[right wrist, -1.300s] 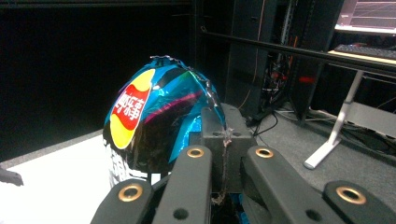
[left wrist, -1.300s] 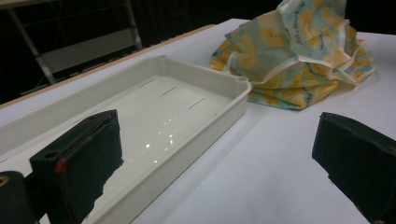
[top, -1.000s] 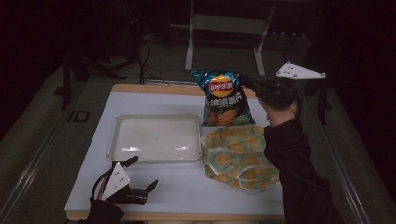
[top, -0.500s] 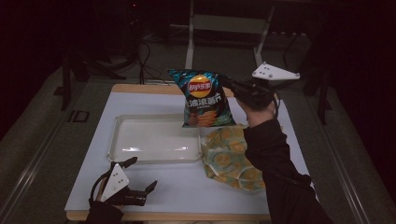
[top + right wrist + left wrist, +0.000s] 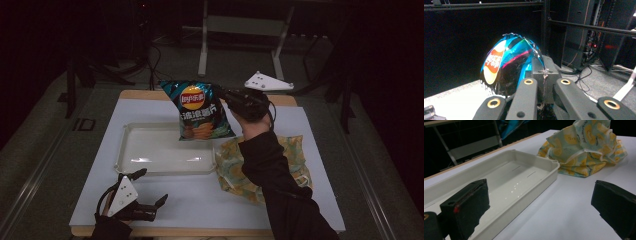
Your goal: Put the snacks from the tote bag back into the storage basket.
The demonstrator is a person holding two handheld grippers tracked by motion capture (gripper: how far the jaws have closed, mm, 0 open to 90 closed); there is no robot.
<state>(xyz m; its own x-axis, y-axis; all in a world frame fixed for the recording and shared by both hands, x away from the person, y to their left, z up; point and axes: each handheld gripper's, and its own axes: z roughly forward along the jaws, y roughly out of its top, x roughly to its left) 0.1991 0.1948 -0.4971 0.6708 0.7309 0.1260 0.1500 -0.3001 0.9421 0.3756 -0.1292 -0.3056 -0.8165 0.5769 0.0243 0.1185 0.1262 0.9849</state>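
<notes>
A blue bag of crisps [image 5: 201, 110] hangs in the air above the right end of the white tray [image 5: 150, 150], held by its top right corner. My right gripper [image 5: 223, 96] is shut on that corner; in the right gripper view the bag [image 5: 506, 66] bulges just beyond the closed jaws, which pinch its crimped edge. My left gripper [image 5: 145, 197] rests low at the table's front left, open, with nothing between its jaws. In the left gripper view the tray [image 5: 531, 182] lies just ahead of the two black pads [image 5: 469, 205].
A crumpled yellow-patterned cloth [image 5: 240, 165] lies on the white table top [image 5: 200, 200] right of the tray, partly under the person's right sleeve; it appears again as the cloth [image 5: 586, 150] beyond the tray. A metal stand and cables sit behind the table.
My right gripper has carried the bag of crisps leftward, from over the table's back right to above the tray's right end. The left gripper has stayed put.
</notes>
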